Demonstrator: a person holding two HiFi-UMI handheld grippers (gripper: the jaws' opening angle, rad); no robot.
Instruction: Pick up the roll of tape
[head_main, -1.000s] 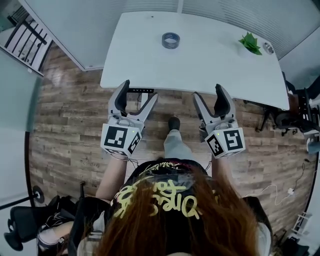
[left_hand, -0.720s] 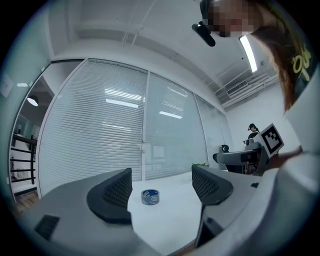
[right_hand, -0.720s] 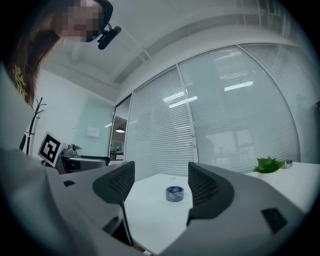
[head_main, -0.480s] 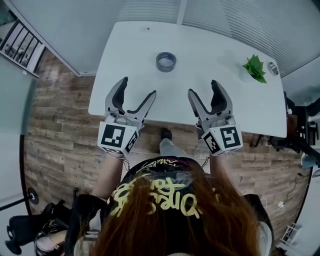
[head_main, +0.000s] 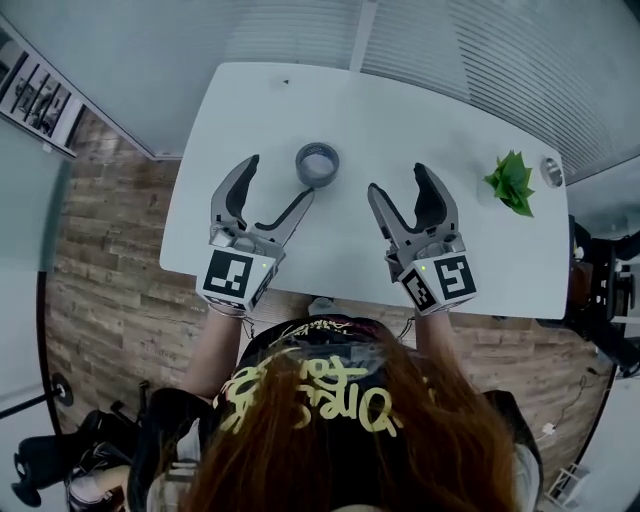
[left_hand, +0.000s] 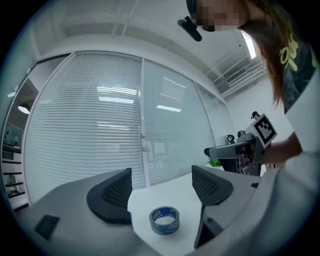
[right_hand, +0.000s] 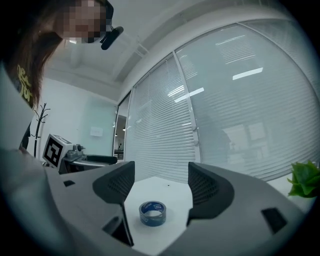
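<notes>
The roll of tape (head_main: 317, 164) lies flat on the white table (head_main: 480, 250) at upper centre of the frame, near the left gripper (head_main: 279, 178) and right gripper (head_main: 397, 180), both with jaws spread wide and holding nothing.

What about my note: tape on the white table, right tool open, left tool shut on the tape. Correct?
No. The left tool is open too, jaws apart, as the left gripper view shows. The tape lies free on the white table ahead of it; the right tool is open.
</notes>
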